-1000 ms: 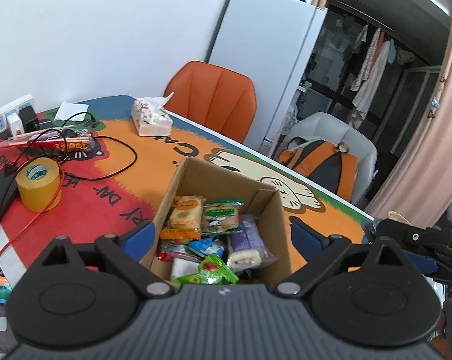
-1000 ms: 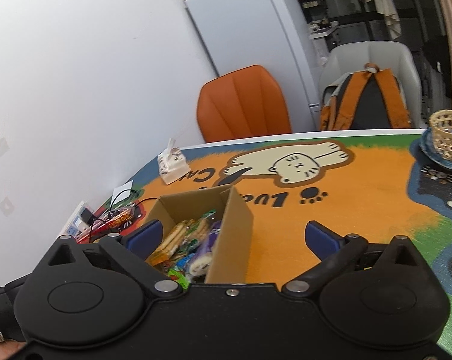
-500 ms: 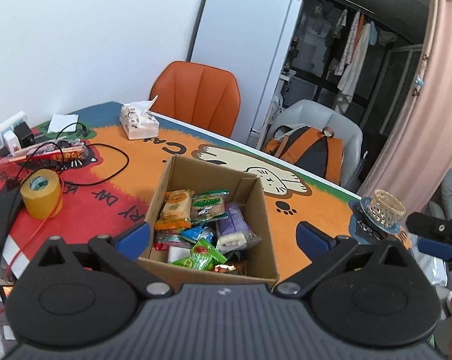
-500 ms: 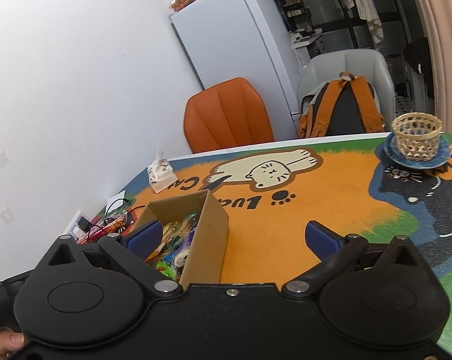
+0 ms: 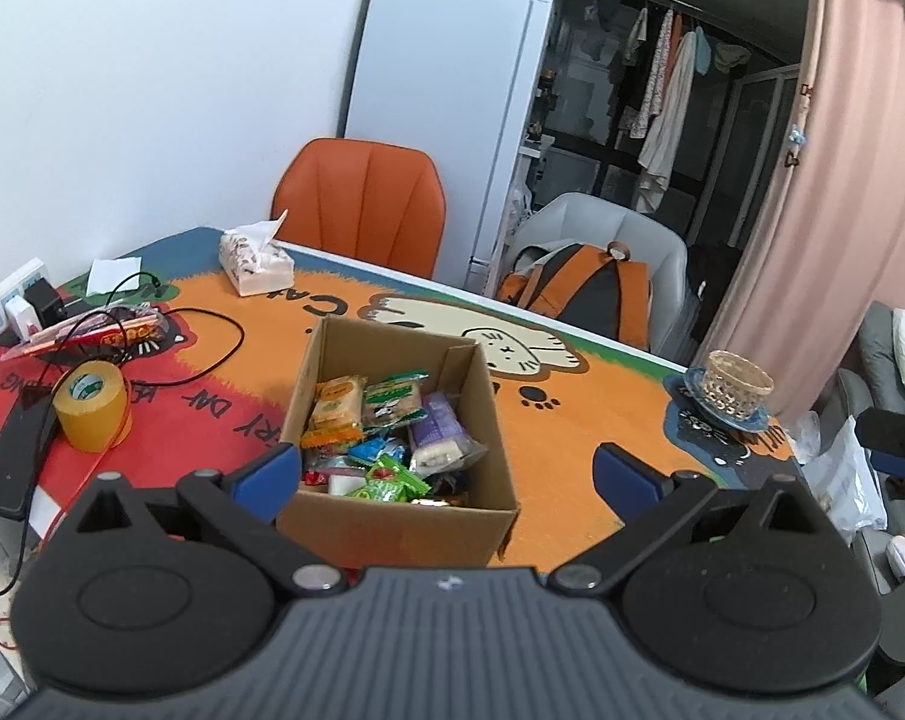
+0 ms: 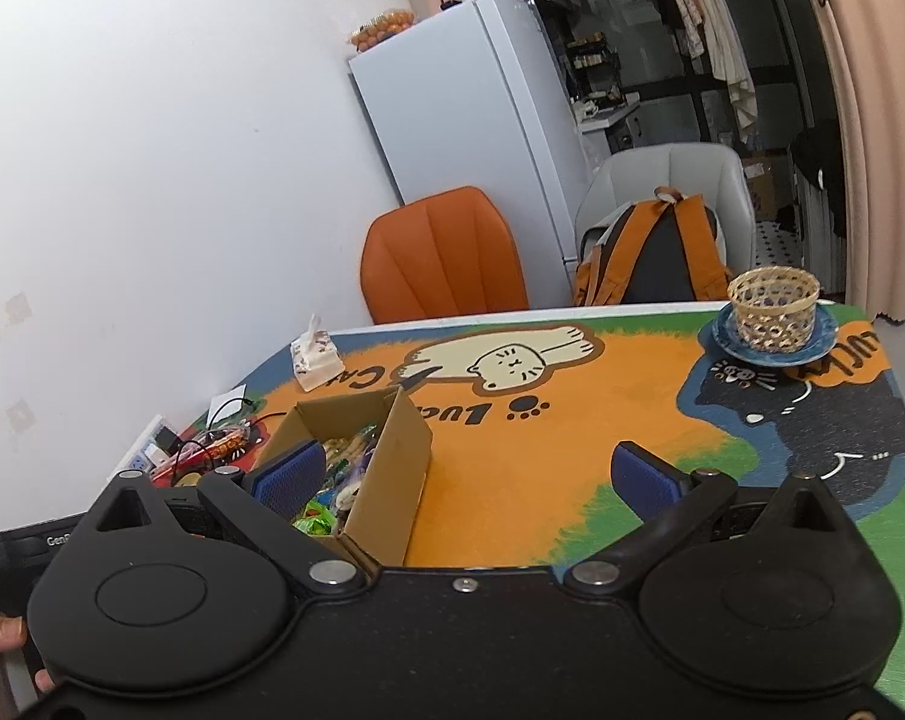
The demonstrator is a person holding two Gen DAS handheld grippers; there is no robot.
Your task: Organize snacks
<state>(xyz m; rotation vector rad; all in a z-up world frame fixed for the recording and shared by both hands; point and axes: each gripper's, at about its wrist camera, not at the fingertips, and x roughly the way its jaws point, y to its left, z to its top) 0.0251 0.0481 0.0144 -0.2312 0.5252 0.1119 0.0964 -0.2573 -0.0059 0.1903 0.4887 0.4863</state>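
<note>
Both claws have drawn back from the square cardboard box (image 5: 392,516) of crinkly snack packets (image 5: 386,420), jaws wide, empty.

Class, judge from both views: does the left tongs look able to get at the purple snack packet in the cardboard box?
Probably yes. The cardboard box is open-topped, the purple snack packet lies uncovered on top, and the left tongs stand open and empty just short of it.

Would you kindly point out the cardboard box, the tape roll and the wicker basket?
cardboard box (image 5: 404,519): left wrist view, near outer wall.
tape roll (image 5: 92,405): left wrist view, yellow side of the roll.
wicker basket (image 6: 773,307): right wrist view, woven side.
</note>
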